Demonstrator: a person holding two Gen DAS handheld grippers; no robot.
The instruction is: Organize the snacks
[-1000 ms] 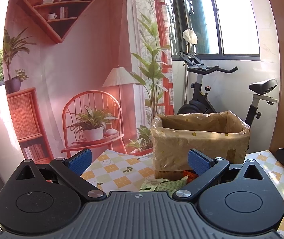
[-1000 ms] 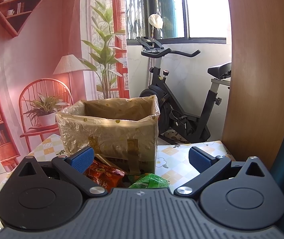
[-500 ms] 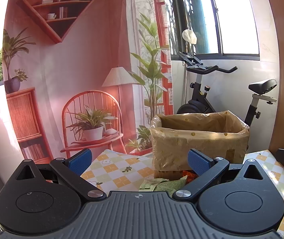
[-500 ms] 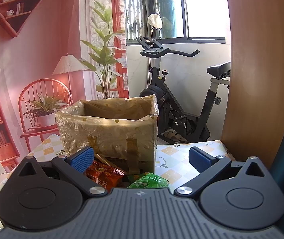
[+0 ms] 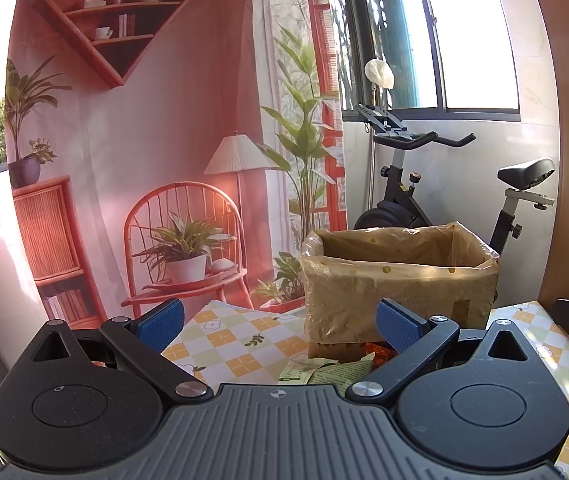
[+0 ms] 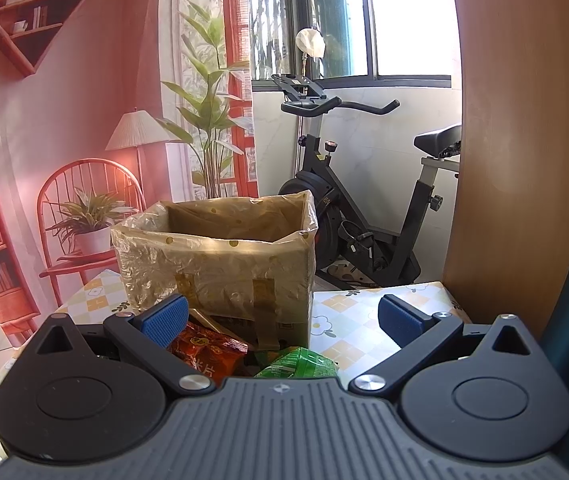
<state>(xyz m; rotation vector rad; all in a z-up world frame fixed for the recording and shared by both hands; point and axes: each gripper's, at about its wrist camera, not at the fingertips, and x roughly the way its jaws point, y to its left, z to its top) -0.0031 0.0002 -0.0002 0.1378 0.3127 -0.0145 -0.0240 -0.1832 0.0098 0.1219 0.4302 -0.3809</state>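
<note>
We hold the left hand-held gripper (image 5: 280,322) and right hand-held gripper (image 6: 282,318) spread wide and empty, while the snack packets (image 6: 208,350) lie on the desk (image 5: 236,340) against the lined box (image 6: 220,264), so sorting seems barely begun.

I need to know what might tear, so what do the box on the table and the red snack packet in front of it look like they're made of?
Box: looks like brown cardboard with tape strips, lined and draped with thin, crinkly, translucent dotted plastic film that glints in the sun.
Red snack packet: apparently glossy printed plastic or foil wrap, wrinkled and shiny.
</note>
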